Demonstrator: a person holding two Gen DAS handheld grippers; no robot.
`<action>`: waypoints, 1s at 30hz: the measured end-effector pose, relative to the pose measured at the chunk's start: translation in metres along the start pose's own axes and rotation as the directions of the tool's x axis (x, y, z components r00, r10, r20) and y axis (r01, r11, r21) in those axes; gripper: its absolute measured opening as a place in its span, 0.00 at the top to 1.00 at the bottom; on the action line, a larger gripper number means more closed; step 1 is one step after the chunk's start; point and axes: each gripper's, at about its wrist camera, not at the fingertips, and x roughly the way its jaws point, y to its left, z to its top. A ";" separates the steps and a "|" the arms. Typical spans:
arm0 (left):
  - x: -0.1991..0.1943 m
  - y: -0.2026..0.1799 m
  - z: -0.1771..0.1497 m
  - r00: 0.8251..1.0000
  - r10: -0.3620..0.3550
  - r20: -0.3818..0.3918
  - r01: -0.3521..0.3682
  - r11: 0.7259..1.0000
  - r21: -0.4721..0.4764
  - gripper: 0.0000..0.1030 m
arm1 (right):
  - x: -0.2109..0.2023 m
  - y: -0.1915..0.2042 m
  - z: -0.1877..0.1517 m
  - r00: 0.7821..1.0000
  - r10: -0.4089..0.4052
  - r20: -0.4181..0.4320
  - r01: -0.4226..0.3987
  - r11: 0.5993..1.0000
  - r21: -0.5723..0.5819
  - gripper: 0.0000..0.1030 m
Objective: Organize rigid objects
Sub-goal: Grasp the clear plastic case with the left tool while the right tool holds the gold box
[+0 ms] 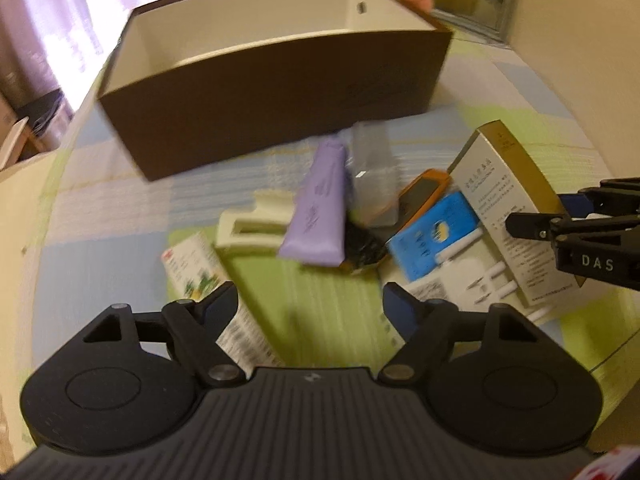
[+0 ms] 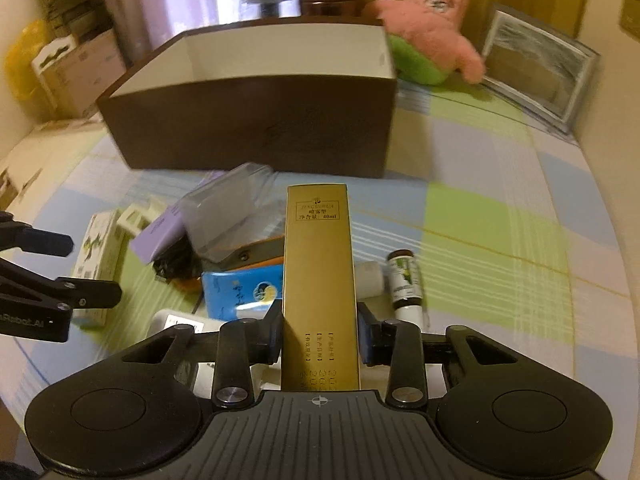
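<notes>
In the left wrist view, the left gripper (image 1: 310,304) sat at the bottom of the frame with its two fingers spread apart and nothing between them. Above it, in the middle of the frame, a loose pile lay on the checked cloth (image 1: 120,216): a purple tube (image 1: 320,216), a clear plastic case (image 1: 374,176) just right of the tube, a cream plastic piece (image 1: 256,224) to its left, an orange device (image 1: 424,194), a blue packet (image 1: 436,236) and a small green-printed carton (image 1: 200,268) at lower left. The brown box (image 1: 280,112) with a white inside filled the upper middle, standing open. At the right edge the right gripper (image 1: 532,226) reached in, closed on the gold box (image 1: 508,208), which slanted up toward the centre

In the right wrist view, the right gripper (image 2: 318,338) at the lower middle was clamped on the gold box (image 2: 320,276), whose long body ran straight up the centre of the frame, its far end below the brown box (image 2: 256,128). A small bottle (image 2: 404,284) lay just right of it, the blue packet (image 2: 240,290) and clear plastic case (image 2: 228,216) to its left. The left gripper (image 2: 96,270) showed at the left edge. A pink plush toy (image 2: 428,24) sat at upper right behind the brown box
</notes>
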 end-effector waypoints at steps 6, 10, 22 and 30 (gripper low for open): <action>0.011 -0.012 0.030 0.996 -0.088 0.027 0.085 0.992 0.095 0.38 | -0.011 -0.012 0.010 0.998 -0.053 0.015 0.051 0.993 0.102 0.68; 0.020 -0.017 0.050 0.993 -0.111 0.038 0.105 0.986 0.126 0.39 | -0.012 -0.018 0.018 0.996 -0.080 0.028 0.076 0.987 0.145 0.68; 0.057 -0.024 0.085 0.992 -0.122 -0.005 0.122 0.983 0.136 0.49 | -0.006 -0.030 0.025 0.995 -0.096 0.027 0.087 0.969 0.232 0.68; 0.077 -0.032 0.092 0.991 -0.126 -0.037 0.130 0.983 0.133 0.63 | -0.001 -0.039 0.027 0.996 -0.092 0.015 0.085 0.961 0.264 0.68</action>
